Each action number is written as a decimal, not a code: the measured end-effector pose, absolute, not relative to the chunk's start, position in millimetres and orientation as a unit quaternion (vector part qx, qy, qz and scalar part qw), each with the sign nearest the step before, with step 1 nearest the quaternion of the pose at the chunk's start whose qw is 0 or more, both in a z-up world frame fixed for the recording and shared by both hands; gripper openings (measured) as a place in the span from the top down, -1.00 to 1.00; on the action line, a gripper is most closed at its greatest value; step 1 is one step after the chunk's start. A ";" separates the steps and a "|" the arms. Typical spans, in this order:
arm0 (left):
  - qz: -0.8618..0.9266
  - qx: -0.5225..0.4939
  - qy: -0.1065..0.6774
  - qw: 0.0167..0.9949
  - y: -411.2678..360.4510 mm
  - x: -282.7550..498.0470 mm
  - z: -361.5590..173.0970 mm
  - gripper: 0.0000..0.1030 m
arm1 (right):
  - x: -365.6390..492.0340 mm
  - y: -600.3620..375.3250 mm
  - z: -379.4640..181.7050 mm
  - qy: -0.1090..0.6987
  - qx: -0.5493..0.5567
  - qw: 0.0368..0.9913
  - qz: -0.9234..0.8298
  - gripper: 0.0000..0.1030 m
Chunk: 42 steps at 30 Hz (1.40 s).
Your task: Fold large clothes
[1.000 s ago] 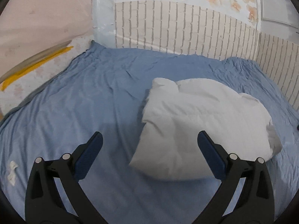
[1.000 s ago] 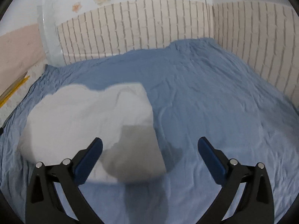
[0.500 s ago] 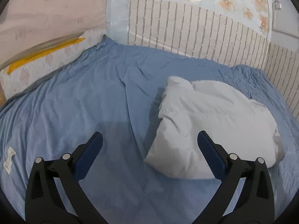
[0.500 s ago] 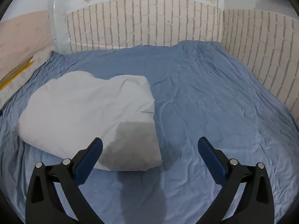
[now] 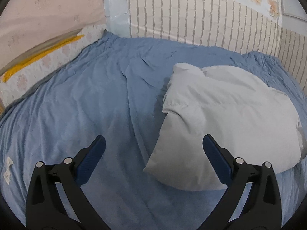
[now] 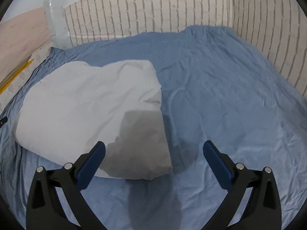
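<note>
A puffy white garment (image 5: 226, 118) lies folded into a thick bundle on the blue bedsheet (image 5: 86, 105). In the left wrist view it sits right of centre; in the right wrist view the garment (image 6: 92, 111) sits left of centre on the sheet (image 6: 230, 95). My left gripper (image 5: 153, 149) is open and empty, held above the sheet at the bundle's near left corner. My right gripper (image 6: 153, 149) is open and empty, held above the bundle's near right corner. Neither touches the garment.
A brick-patterned padded wall (image 5: 201, 23) rings the far and right sides of the bed (image 6: 268, 38). A pale floral mattress edge with a yellow strip (image 5: 38, 57) lies at the left. A small white tag (image 5: 7, 169) lies on the sheet at the near left.
Both grippers have pulled back and shifted slightly; the garment bundle now sits a little farther off in each view. Both jaws stay open. The bundle itself has not changed shape.
</note>
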<state>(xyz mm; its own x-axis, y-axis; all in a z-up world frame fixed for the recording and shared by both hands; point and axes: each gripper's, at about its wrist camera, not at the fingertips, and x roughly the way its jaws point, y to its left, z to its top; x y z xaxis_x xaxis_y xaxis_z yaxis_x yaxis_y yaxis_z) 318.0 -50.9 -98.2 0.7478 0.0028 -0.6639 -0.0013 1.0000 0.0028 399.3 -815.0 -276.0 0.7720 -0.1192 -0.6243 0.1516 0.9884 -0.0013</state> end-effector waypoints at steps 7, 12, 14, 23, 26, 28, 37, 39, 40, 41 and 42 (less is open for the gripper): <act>0.002 0.000 0.397 0.918 -59.5 342.2 -136.6 -0.94 | 421.0 -815.2 -308.0 0.365 0.038 0.928 -0.058 -0.97; 0.000 -0.036 0.409 0.912 -49.0 350.7 -148.8 -0.94 | 434.4 -817.4 -322.2 0.374 0.054 0.925 -0.047 -0.97; -0.011 -0.029 0.413 0.910 -53.0 350.5 -151.8 -0.94 | 441.3 -819.1 -328.3 0.372 0.058 0.925 -0.043 -0.97; -0.100 -0.027 0.439 0.893 -77.2 362.0 -173.7 0.40 | 460.5 -801.4 -338.6 0.390 0.065 0.919 0.004 0.33; -0.109 0.006 0.436 0.893 -93.2 357.8 -168.6 0.80 | 461.4 -790.6 -331.4 0.387 0.044 0.921 0.002 0.64; -0.119 -0.016 0.435 0.892 -90.0 357.7 -165.1 0.88 | 459.6 -787.4 -326.2 0.385 0.030 0.922 -0.004 0.72; -0.160 -0.051 0.405 0.899 -101.7 324.2 -115.1 0.93 | 409.6 -785.3 -249.3 0.311 -0.030 0.947 -0.069 0.80; -0.173 -0.048 0.421 0.889 -107.2 310.8 -116.0 0.91 | 393.9 -798.4 -250.8 0.326 -0.041 0.940 -0.090 0.79; -0.181 -0.044 0.437 0.880 -110.8 306.5 -123.6 0.89 | 392.0 -804.7 -255.5 0.340 -0.041 0.935 -0.090 0.78; -0.180 -0.035 0.455 0.872 -115.4 302.9 -134.7 0.87 | 389.9 -812.4 -265.4 0.362 -0.037 0.927 -0.087 0.76; -0.172 -0.018 0.467 0.867 -120.2 298.9 -145.5 0.86 | 389.4 -819.4 -277.9 0.387 -0.031 0.918 -0.082 0.71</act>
<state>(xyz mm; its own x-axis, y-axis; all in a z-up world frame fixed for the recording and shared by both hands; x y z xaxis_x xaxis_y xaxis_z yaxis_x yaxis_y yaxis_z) 298.9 -120.2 -145.5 0.5039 -0.3154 -0.8041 0.2823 0.9400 -0.1918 389.4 -819.4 -277.9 0.6871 -0.1735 -0.7055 0.1261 0.9848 -0.1194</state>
